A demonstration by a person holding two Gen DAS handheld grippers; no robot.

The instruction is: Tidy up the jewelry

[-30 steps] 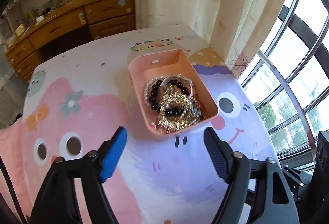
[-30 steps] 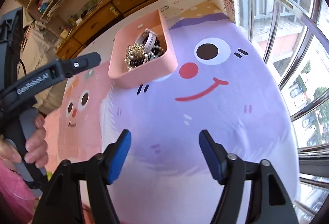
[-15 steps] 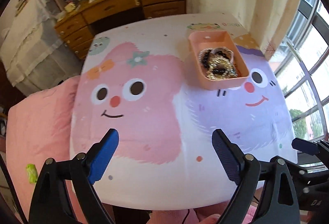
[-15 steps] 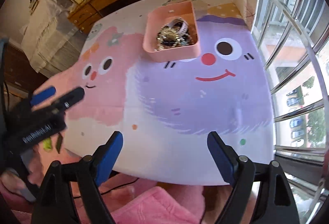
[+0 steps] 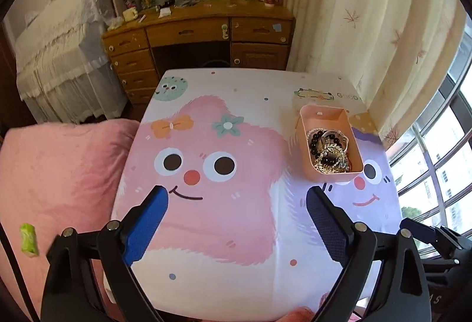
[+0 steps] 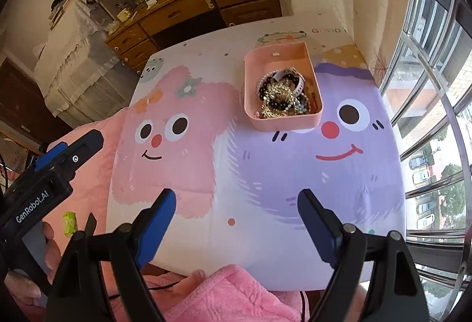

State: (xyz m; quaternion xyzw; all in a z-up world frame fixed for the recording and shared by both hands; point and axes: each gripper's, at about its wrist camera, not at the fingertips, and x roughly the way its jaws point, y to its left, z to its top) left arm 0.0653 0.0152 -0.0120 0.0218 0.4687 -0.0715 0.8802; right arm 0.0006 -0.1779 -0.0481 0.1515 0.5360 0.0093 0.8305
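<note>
both tongs, left (image 5: 236,198) and right (image 6: 236,202), gape empty, just widened; left reads "genrobot.ai".

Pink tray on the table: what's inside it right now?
The pink tray holds a tangled heap: a gold chain piece, black beads and a white strap. Its far end is bare. Anything under the heap is covered.

Bright daylight pours through window (image 6: 427,115) at right, slightly blown out. Tablecloth (image 5: 236,218) evenly lit, soft shadow beside pink tray (image 5: 306,150). Heavy fisheye bending, black vignette in corners. Mild blur on pink bedding (image 5: 59,174) at left.
</note>
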